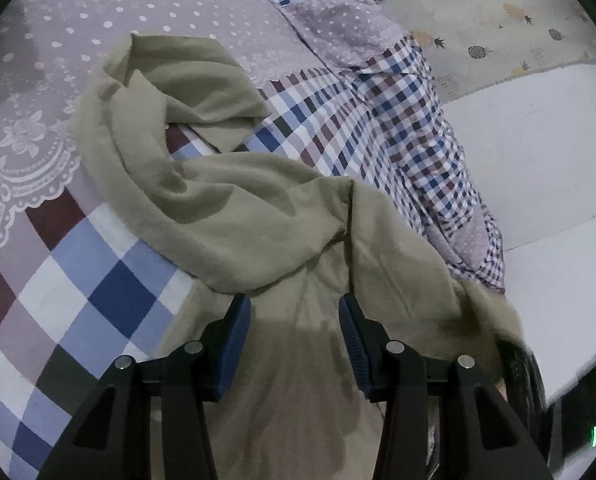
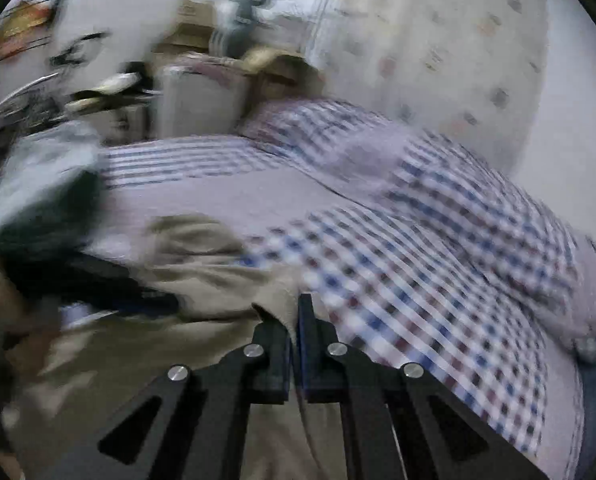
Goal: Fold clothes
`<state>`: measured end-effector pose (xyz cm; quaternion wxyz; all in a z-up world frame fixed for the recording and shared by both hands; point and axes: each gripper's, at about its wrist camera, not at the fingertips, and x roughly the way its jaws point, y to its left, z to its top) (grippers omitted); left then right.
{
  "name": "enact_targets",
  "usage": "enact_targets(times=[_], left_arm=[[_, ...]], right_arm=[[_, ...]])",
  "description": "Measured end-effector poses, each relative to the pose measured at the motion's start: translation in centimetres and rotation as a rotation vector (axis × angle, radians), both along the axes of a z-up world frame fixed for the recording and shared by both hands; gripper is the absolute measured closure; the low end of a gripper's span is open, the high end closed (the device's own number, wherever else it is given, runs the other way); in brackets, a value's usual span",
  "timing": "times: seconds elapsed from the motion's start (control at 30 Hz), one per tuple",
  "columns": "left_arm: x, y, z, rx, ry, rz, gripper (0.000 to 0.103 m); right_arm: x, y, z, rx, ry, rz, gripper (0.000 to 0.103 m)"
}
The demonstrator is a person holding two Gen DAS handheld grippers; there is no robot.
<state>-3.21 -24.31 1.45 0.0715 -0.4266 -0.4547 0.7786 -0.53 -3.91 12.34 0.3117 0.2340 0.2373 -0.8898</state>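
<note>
The fingers of the left gripper (image 1: 294,340) stand wide apart, blue pads facing each other, hovering over the near part of a rumpled beige soft-cloth garment (image 1: 234,208) with nothing between them. The fingers of the right gripper (image 2: 296,344) are pressed together on a raised fold at that garment's (image 2: 202,256) edge, a thin strip of beige cloth pinched between the pads.

The garment lies crumpled on a bed, one twisted part running away from the left gripper, the near part spread flat and hanging towards the camera. Under it is a checked bedspread in blue, maroon and white squares (image 1: 98,288), with a mauve lace-patterned panel (image 1: 138,28) beyond. To the right of the bed the left wrist view shows a pale curtain printed with pineapples (image 1: 497,20). The right wrist view is blurred; its background is cluttered and unreadable.
</note>
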Motion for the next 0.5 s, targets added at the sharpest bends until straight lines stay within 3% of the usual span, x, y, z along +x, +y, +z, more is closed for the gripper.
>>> enact_targets(times=[0.1, 0.23, 0.3, 0.43, 0.5], left_arm=[[0.1, -0.4, -0.1, -0.001, -0.005, 0.01, 0.054], [0.1, -0.5, -0.1, -0.007, -0.011, 0.019, 0.054], [0.0, -0.4, -0.3, -0.011, -0.018, 0.019, 0.054], [0.0, -0.3, -0.5, -0.016, -0.027, 0.014, 0.054], [0.1, -0.1, -0.5, -0.02, -0.025, 0.005, 0.054]], right_arm=[[3.4, -1.5, -2.9, 0.117, -0.083, 0.131, 0.101], [6.0, -2.9, -9.0, 0.39, -0.175, 0.192, 0.098], [7.1, -2.1, -9.3, 0.389, -0.207, 0.199, 0.091], [9.5, -1.0, -8.4, 0.338, -0.256, 0.226, 0.061], [10.5, -0.8, -7.0, 0.283, -0.276, 0.245, 0.06]])
